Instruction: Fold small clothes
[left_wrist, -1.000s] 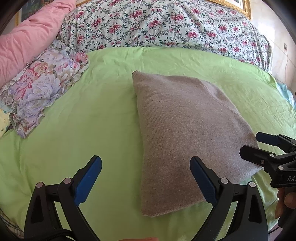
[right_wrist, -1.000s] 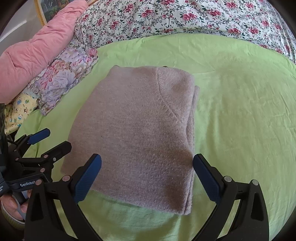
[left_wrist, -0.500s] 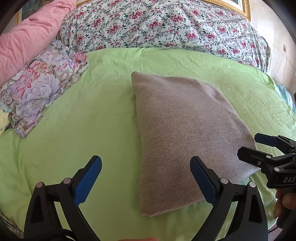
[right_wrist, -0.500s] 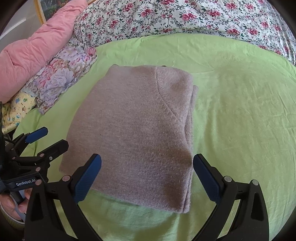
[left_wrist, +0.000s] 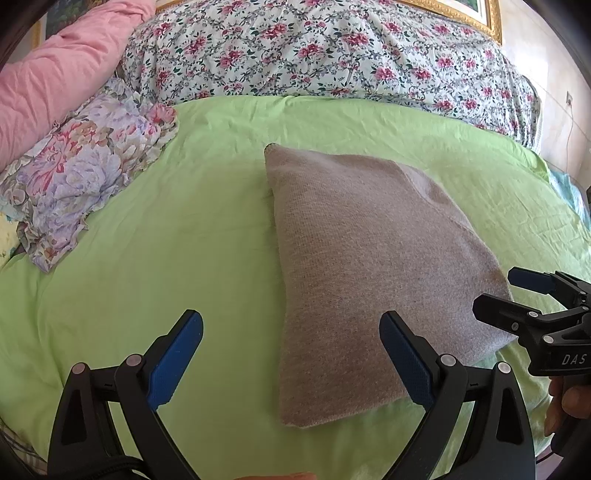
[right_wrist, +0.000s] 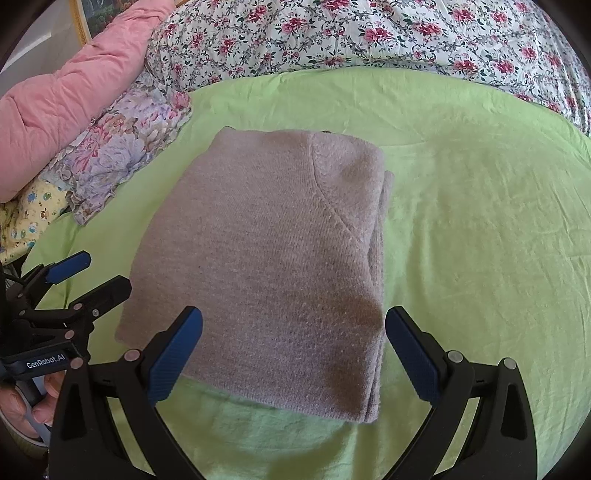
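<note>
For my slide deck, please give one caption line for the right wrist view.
Open right gripper poised over a folded grey sweater on a green bedsheet, open left gripper beside it.

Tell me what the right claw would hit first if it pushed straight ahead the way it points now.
Most likely the folded grey sweater: the open right claw points over its near edge. Height above it is unclear, so it might skim over the knit first.

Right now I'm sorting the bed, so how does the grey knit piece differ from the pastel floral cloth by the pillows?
The grey knit piece is plain, while the pastel floral cloth is printed with pink and lilac flowers. The grey knit piece lies folded into a neat flat block on the green sheet; the pastel floral cloth is bunched, with a ruffled edge. The knit sits mid-bed, the floral one beside the pink quilt. Neither is gripped.
</note>
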